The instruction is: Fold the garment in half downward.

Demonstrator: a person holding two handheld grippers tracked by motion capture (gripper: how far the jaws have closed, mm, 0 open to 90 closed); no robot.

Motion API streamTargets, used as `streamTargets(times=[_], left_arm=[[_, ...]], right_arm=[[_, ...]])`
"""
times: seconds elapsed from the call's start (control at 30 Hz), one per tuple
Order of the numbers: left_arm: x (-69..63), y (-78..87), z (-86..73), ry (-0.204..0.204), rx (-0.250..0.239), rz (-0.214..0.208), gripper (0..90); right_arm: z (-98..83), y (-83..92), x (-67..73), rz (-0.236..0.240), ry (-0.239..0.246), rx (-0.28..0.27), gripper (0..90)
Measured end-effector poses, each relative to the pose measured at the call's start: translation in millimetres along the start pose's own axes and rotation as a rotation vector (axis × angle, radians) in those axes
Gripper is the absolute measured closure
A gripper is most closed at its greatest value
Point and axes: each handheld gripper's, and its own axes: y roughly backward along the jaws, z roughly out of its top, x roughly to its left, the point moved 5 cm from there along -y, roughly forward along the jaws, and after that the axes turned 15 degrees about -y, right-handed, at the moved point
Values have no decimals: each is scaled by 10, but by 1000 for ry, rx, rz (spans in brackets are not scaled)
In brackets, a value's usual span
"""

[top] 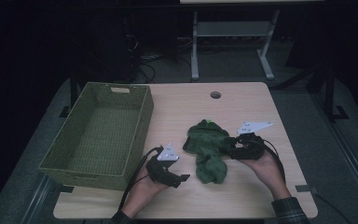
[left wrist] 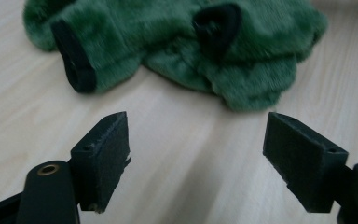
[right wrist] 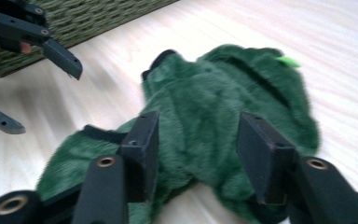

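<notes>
So the green fuzzy garment (top: pixel 207 150) is lying crumpled on the desk (top: pixel 242 100), a bit toward the near edge and right of the middle, with a black-lined cuff (left wrist: pixel 74 63) poking out toward the left gripper (top: pixel 182 178). That one is hovering just off the fabric with its fingers (left wrist: pixel 103 154) standing wide apart and nothing between them. The right gripper (right wrist: pixel 198 154) is sitting over the garment's right side, its fingers (right wrist: pixel 142 149) apart with fur bunched between them, and I'm not seeing them actually pinching it. The risk, I'd say: that plush is thick and floppy, so a shallow grab is probably just catching a tuft and letting the rest slide out or drag. The woven green basket (top: pixel 100 135) is standing along the left edge, empty, its near corner close to the left hand (top: pixel 142 186), so a careless swing could be clipping its wall.
</notes>
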Motion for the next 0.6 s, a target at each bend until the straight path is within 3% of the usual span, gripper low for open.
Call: streamTargets(times=[0.1, 0.2, 0.4, 0.6], left_arm=[[49, -5, 51, -1, -3, 1, 249], [131, -12, 134, -5, -14, 7, 292], [297, -40, 301, -14, -28, 32, 343], [478, -99, 387, -26, -32, 61, 407]], right_arm=[[24, 10, -38, -8, -7, -24, 475], [28, -6, -74, -34, -12, 0, 484], [129, -12, -162, -72, -39, -12, 475], [256, -12, -237, -87, -35, -26, 499]])
